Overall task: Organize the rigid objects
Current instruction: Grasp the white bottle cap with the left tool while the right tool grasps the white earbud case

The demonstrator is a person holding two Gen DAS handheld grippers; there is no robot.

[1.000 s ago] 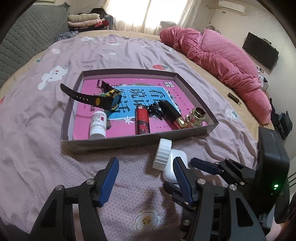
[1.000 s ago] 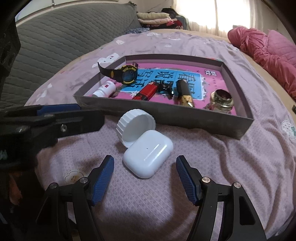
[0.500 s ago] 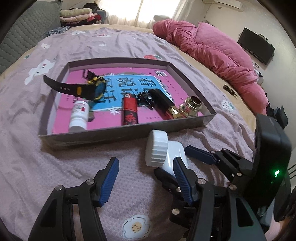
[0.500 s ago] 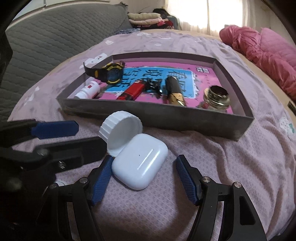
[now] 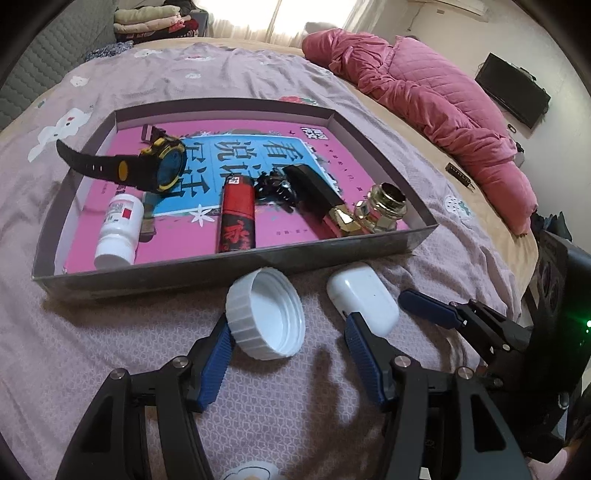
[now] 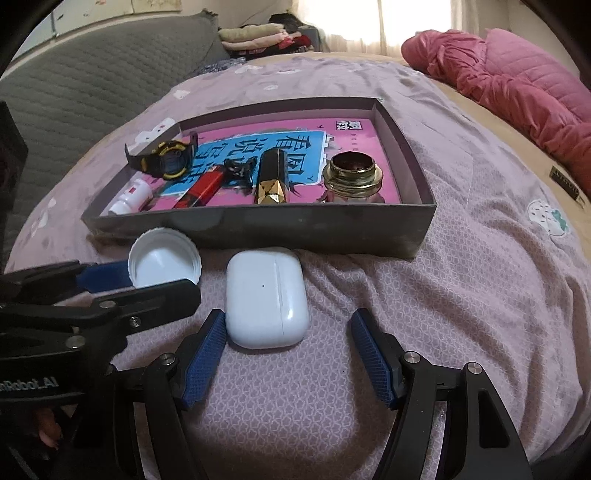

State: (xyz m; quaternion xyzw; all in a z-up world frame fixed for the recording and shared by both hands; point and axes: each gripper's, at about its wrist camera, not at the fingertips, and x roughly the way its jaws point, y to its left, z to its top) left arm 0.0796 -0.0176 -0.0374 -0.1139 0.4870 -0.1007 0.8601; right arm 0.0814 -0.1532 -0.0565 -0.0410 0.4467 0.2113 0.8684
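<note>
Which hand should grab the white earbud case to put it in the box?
Right, probably. The right gripper is open with the earbud case lying between its fingers, just outside the box. The left gripper is open around the white cap instead.

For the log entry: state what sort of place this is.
Most likely a home bedroom. The work goes on atop a bed with a lilac cartoon-print sheet, a rumpled pink quilted duvet lies along its edge, folded clothes are stacked by the window, and a black wall-mounted screen hangs nearby.

The left claw (image 6: 107, 286) hides the white cap's (image 6: 162, 260) near rim in the right wrist view
</note>
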